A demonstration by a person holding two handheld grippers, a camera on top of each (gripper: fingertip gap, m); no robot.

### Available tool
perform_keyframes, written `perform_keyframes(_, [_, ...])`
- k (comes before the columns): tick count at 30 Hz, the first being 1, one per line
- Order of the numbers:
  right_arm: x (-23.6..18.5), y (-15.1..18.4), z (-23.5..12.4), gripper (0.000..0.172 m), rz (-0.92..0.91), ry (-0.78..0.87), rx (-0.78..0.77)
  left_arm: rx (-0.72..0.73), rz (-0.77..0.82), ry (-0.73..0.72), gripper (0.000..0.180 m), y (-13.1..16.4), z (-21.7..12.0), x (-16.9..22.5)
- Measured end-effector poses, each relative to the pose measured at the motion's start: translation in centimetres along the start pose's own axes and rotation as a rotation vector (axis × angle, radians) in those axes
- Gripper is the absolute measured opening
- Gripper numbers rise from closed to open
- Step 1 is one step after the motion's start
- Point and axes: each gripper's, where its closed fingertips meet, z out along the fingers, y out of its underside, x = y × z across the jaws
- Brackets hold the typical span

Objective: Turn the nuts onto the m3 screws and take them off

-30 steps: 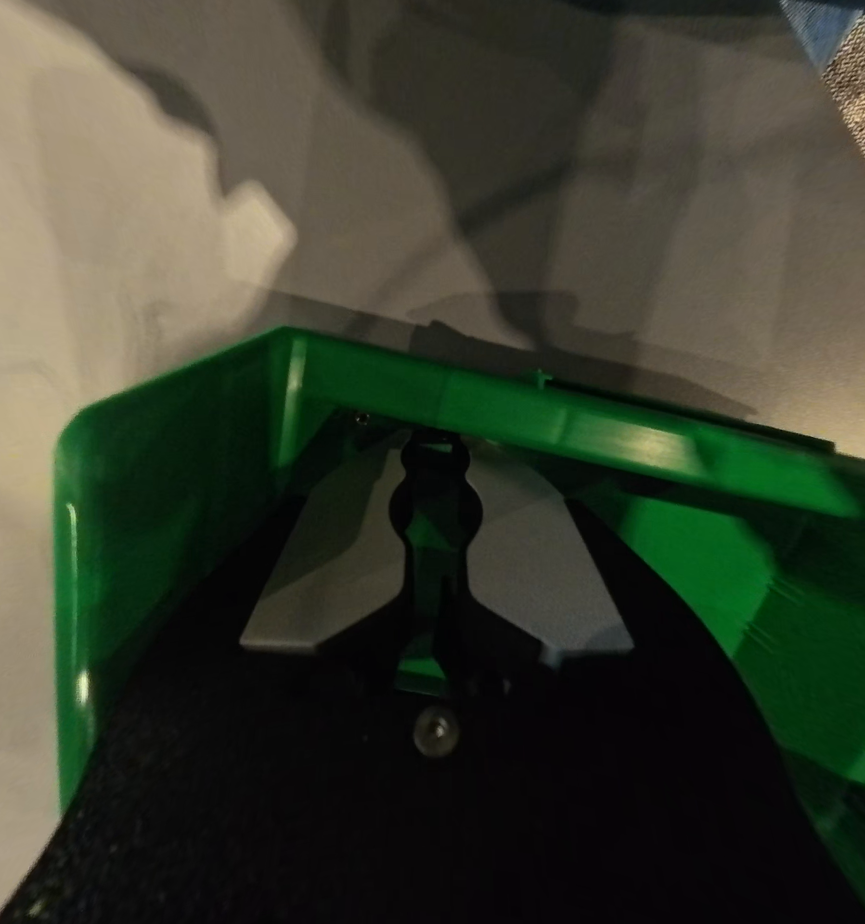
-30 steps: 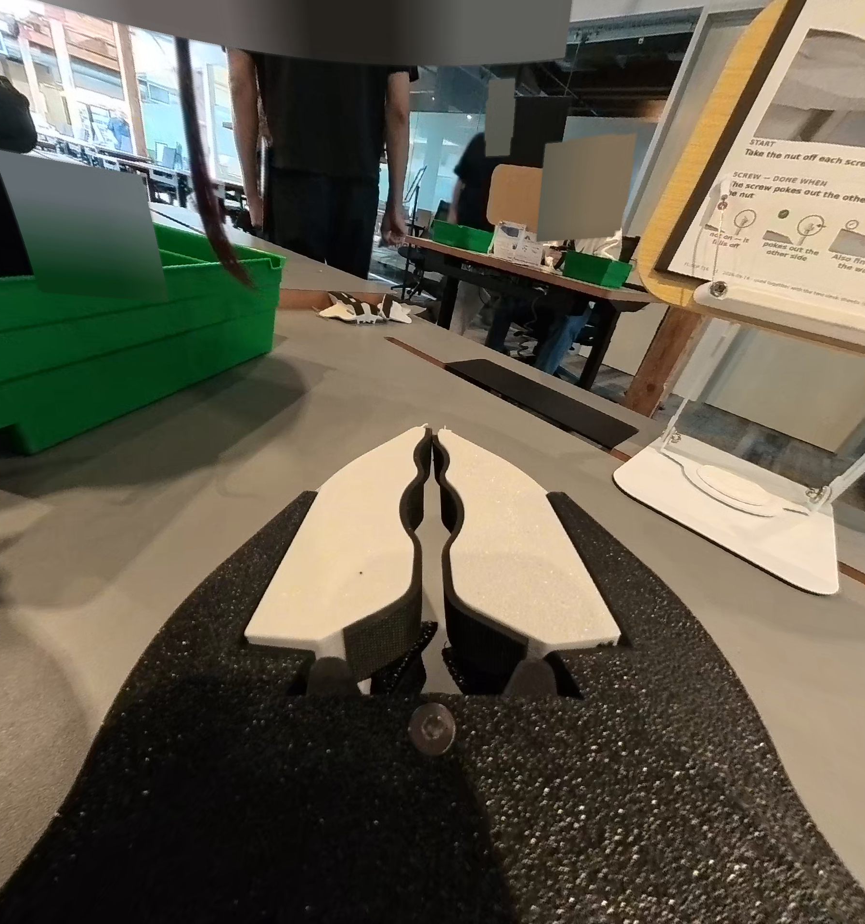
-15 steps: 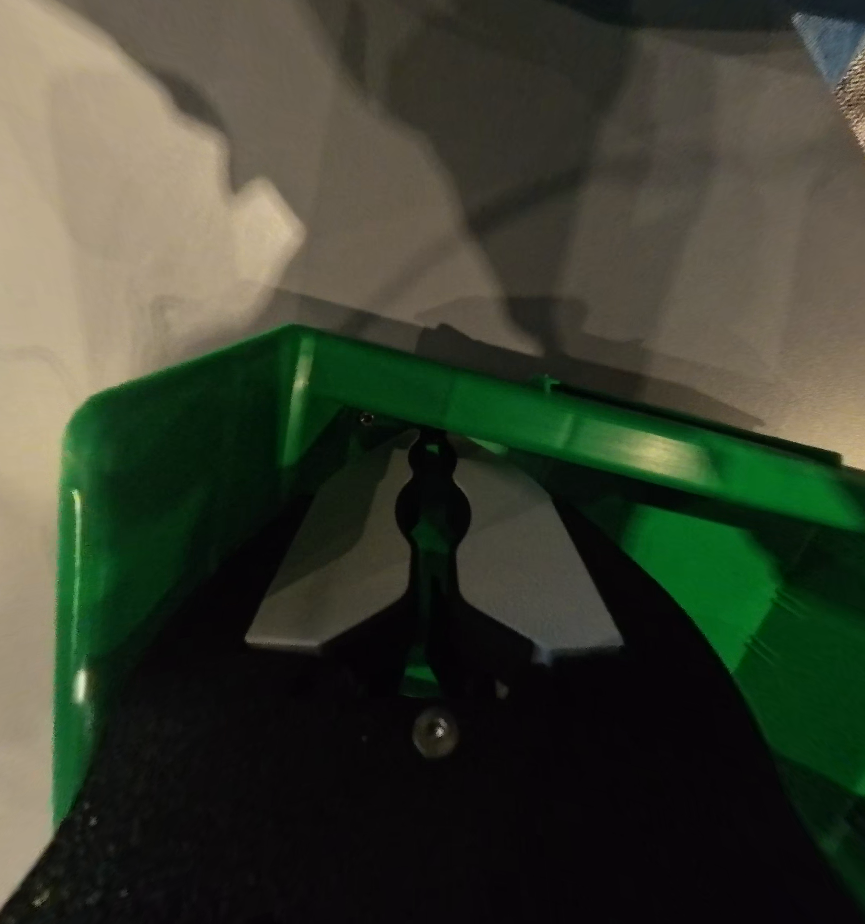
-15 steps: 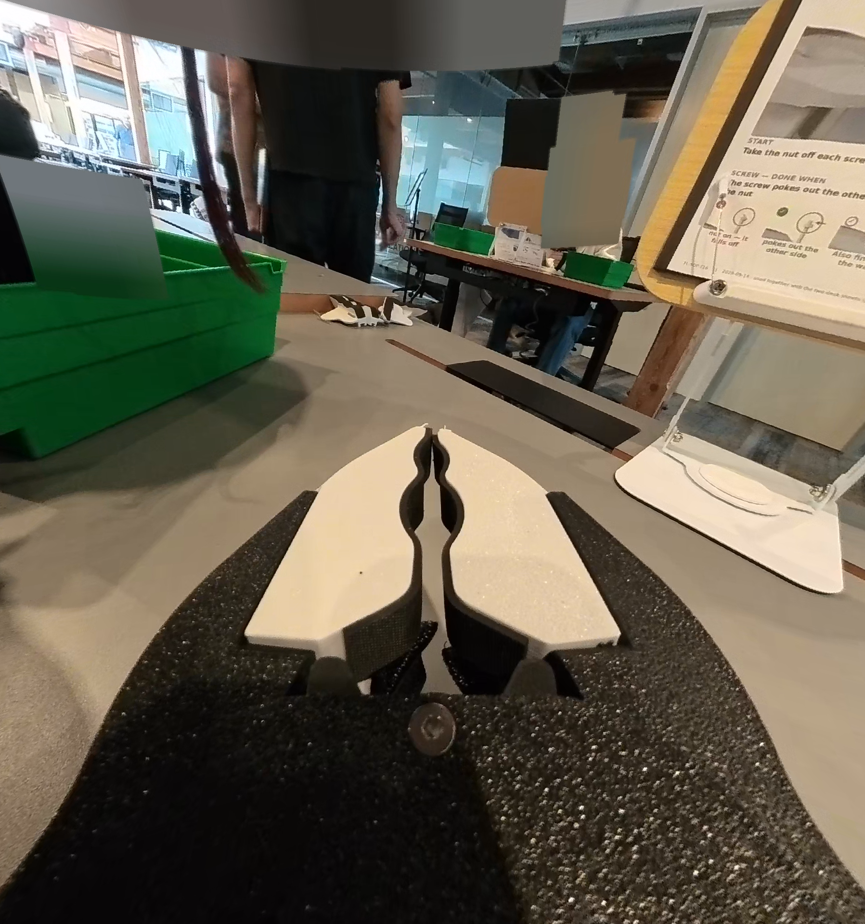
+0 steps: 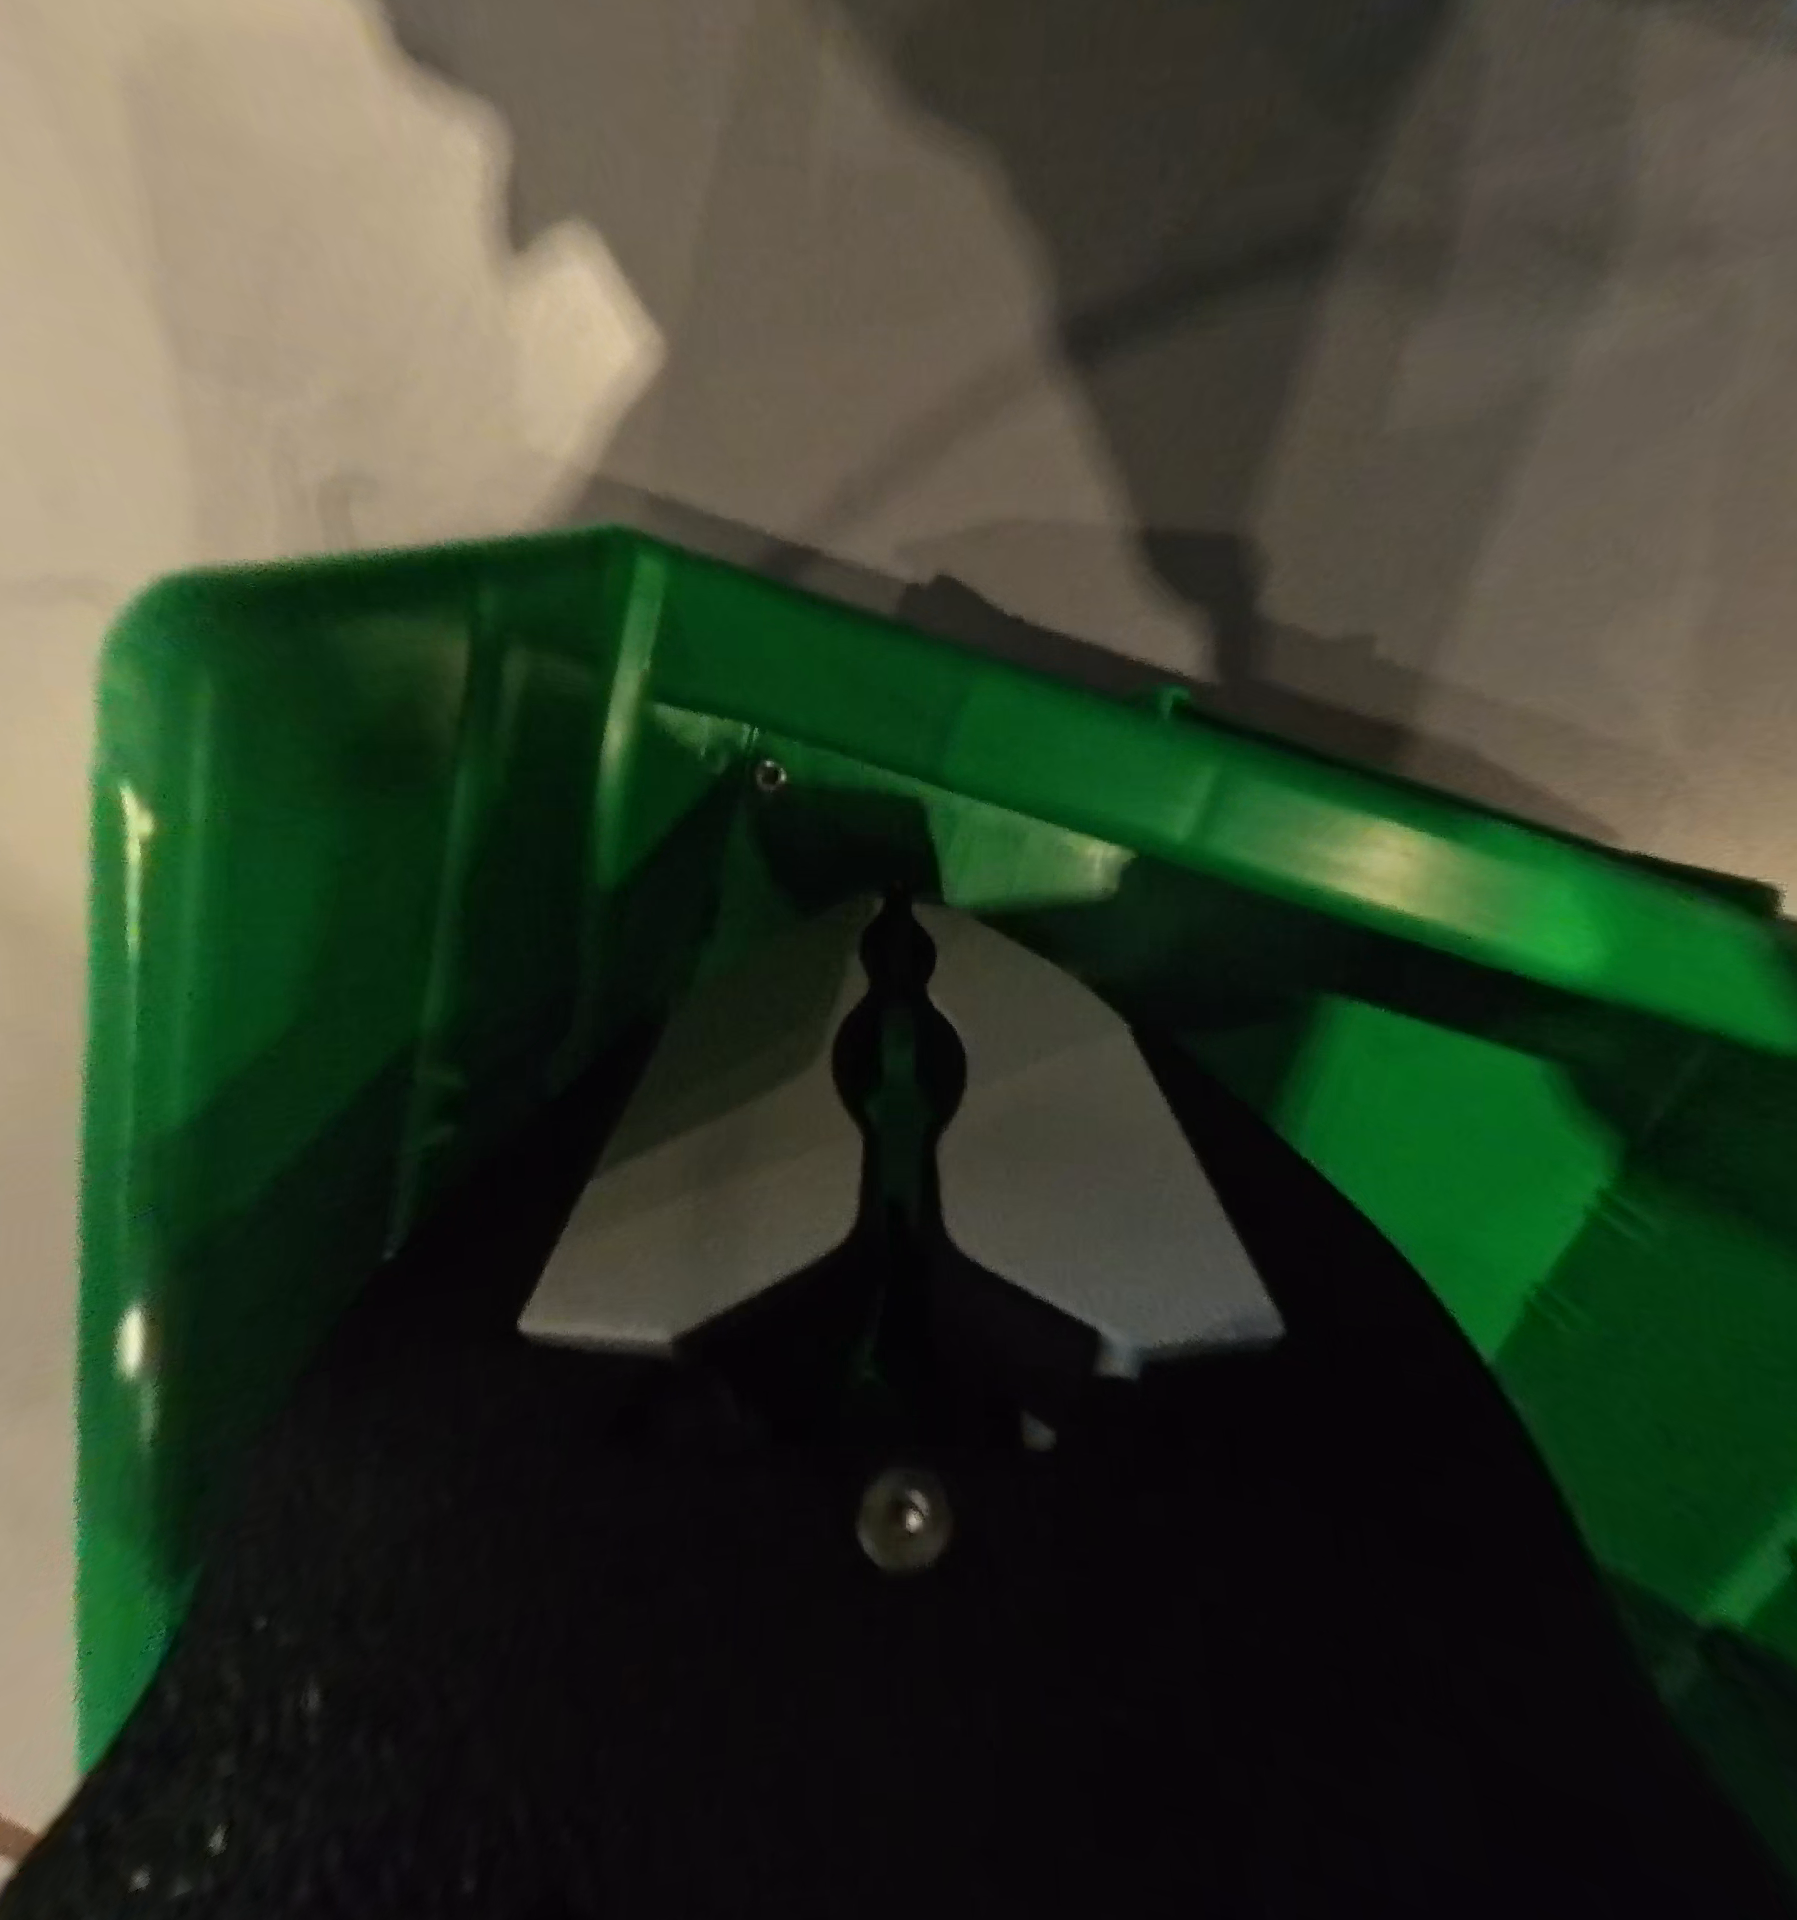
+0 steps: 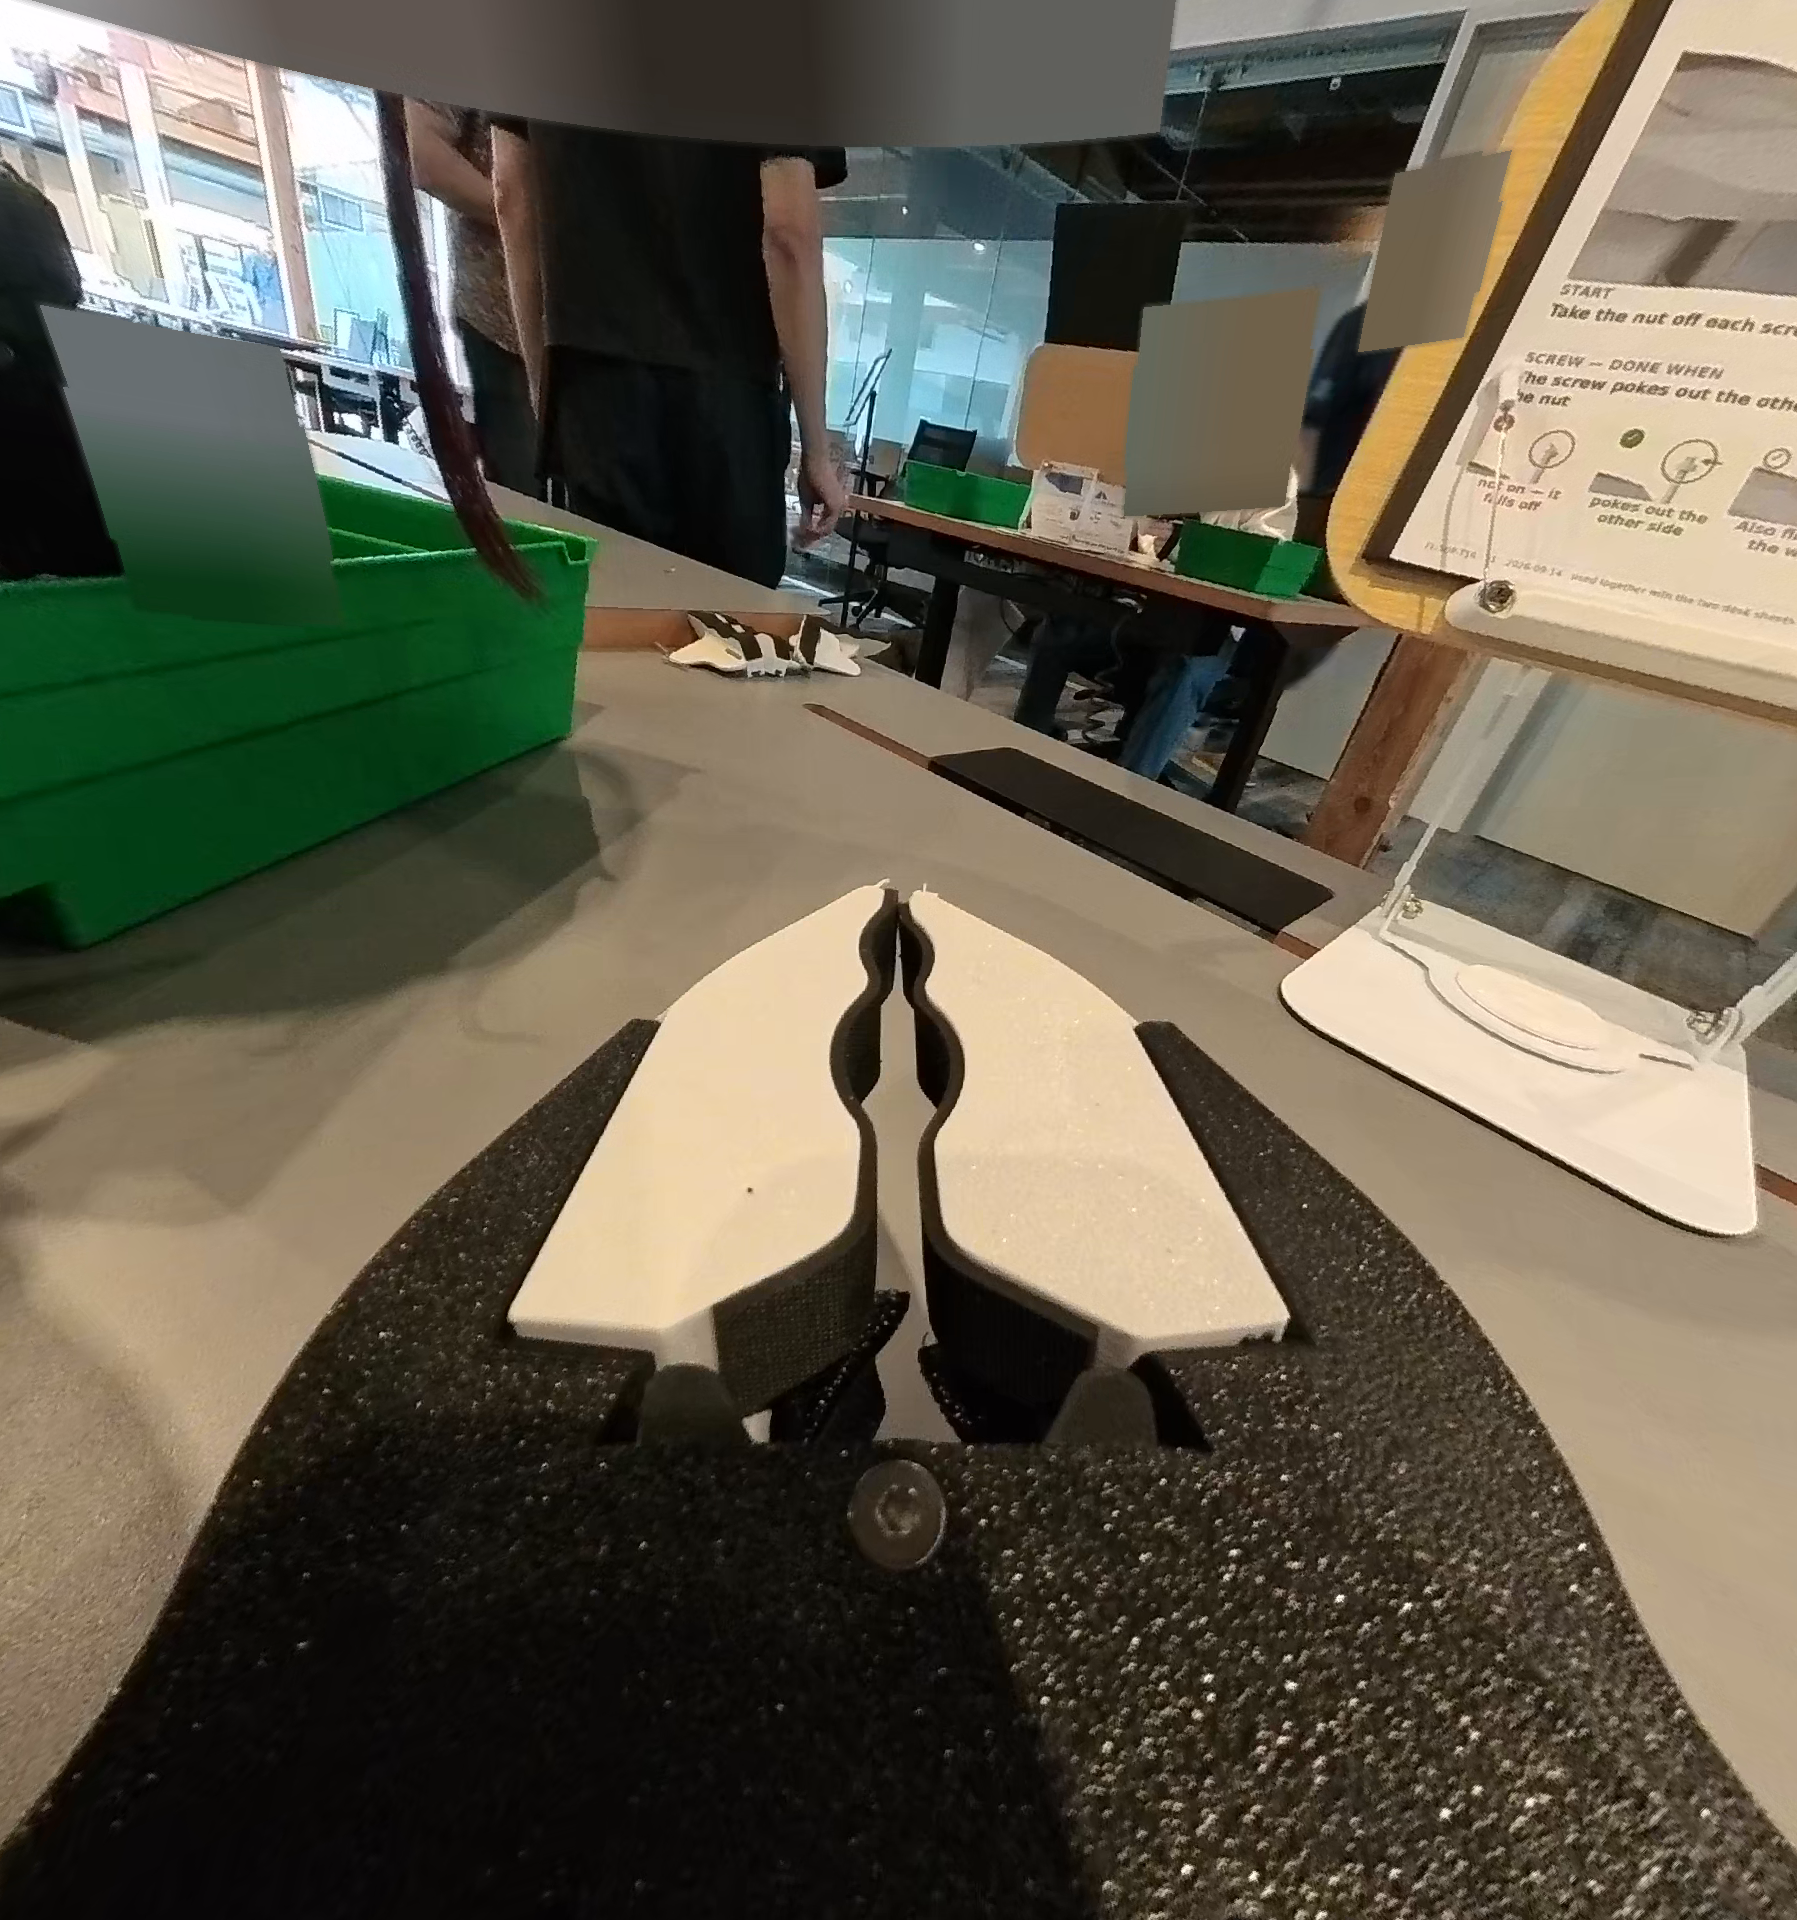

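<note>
In the left wrist view my left gripper (image 5: 896, 902) is down inside a green bin (image 5: 281, 935), with its tips close to the far wall under the rim. Its fingers (image 5: 1070, 1164) are shut. The tips lie in deep shadow, so I cannot tell whether anything is between them. A small shiny metal part (image 5: 769, 774), a nut or a screw head, lies in the bin's far corner, left of the tips and apart from them. In the right wrist view my right gripper (image 6: 899, 896) is shut with nothing between its white fingers (image 6: 748, 1143), above the grey table (image 6: 354, 1039).
The green bin (image 6: 250, 707) stands at the left of the table. At the right, an instruction sheet on a board (image 6: 1652, 416) rises from a white base (image 6: 1548, 1060). A black pad (image 6: 1133, 831) is set into the table. Spare black-and-white parts (image 6: 759, 649) lie at the far edge. People stand behind. The tips of one gripper are about 30 centimeters away from the tips of the other.
My left gripper's fingers have closed from a narrow gap to shut. The bin's rim and the small metal part now sit higher in its view. My right gripper has stayed shut and nearly still.
</note>
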Motion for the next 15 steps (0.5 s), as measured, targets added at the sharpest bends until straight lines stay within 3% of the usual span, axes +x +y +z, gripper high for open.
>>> perform_keyframes(10, [-0.03, 0.00, 0.02, 0.000, 0.003, -0.004, 0.000, 0.020, -0.115, 0.006, 0.000, 0.73, -0.63, 0.09])
perform_keyframes(15, [-0.05, 0.00, 0.02, 0.000, 0.003, -0.005, 0.000, 0.038, -0.141, 0.043, 0.018, 0.03, -0.42, 0.24])
